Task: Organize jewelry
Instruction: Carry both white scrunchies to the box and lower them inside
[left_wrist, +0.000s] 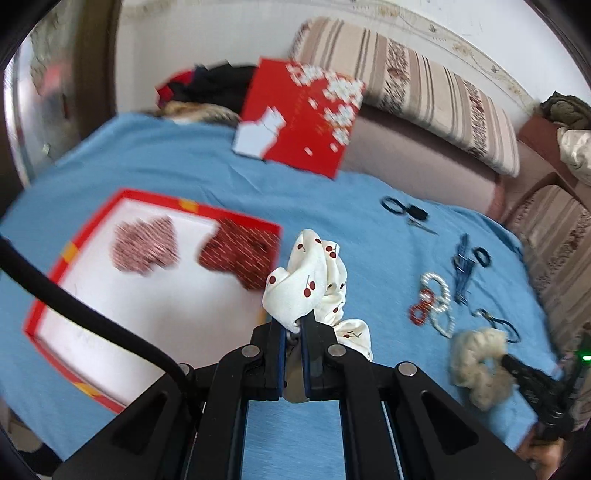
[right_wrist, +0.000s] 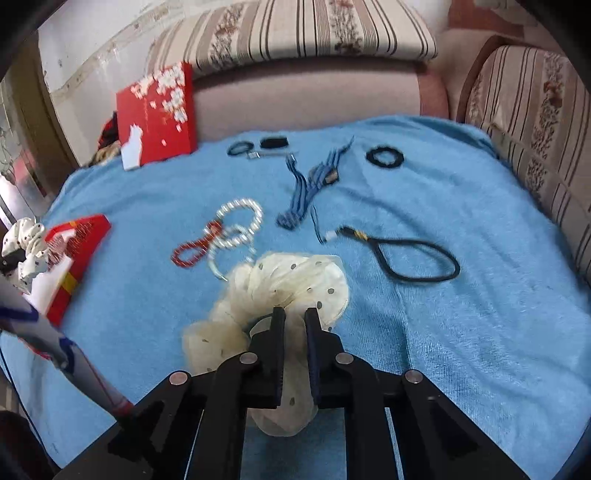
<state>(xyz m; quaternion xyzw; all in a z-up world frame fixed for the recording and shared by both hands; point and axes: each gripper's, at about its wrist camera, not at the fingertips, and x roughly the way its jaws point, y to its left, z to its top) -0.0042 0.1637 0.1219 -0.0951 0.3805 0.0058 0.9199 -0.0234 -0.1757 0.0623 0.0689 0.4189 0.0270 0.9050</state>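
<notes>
Beside the red box (left_wrist: 48, 295), a cherry-print scrunchie (left_wrist: 306, 280) is clamped in the left gripper (left_wrist: 293, 325); a cream dotted scrunchie (right_wrist: 280, 288) is clamped in the right gripper (right_wrist: 295, 317).

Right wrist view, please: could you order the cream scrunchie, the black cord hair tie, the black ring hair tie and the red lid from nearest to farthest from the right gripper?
1. Cream scrunchie: pinched in the right gripper.
2. Black cord hair tie: ahead, to the right.
3. Black ring hair tie: farther back, right of centre.
4. Red lid: far left, leaning on the sofa.
</notes>
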